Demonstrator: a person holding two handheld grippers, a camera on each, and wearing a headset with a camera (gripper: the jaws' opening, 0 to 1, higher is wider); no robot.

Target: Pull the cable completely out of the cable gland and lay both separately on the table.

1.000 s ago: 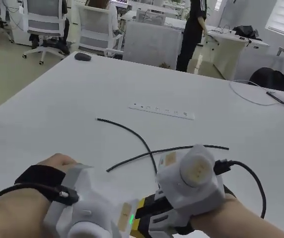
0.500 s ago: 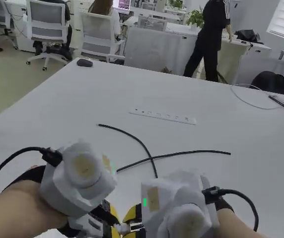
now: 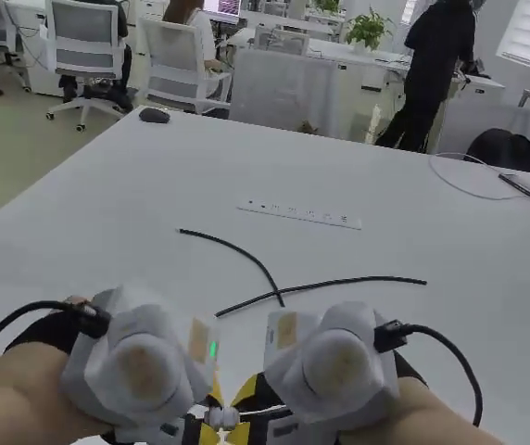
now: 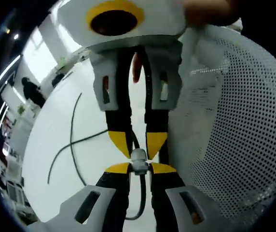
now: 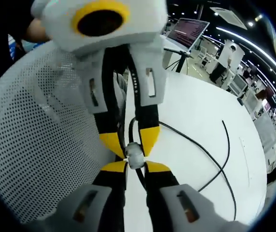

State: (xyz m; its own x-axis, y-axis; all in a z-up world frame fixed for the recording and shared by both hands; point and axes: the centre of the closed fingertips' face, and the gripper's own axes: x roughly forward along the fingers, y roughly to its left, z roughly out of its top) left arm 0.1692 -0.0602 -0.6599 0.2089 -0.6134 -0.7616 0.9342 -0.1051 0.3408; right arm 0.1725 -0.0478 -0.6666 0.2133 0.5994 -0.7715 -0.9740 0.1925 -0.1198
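White worktop [image 3: 154, 185], lower centre: fingers of your left gripper [image 4: 140, 167] and right gripper [image 5: 135, 166] pinch the cable gland [image 4: 139, 159]. The cable [image 4: 141, 193] isn't out yet, and nothing is laid down.

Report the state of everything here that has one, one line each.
left gripper: shut on the cable gland.
right gripper: shut on the cable gland, facing the left gripper.
cable gland: pinched between both grippers' tips.
cable: threaded through the gland, not pulled out.
loose cables: two, lying crossed on the table.
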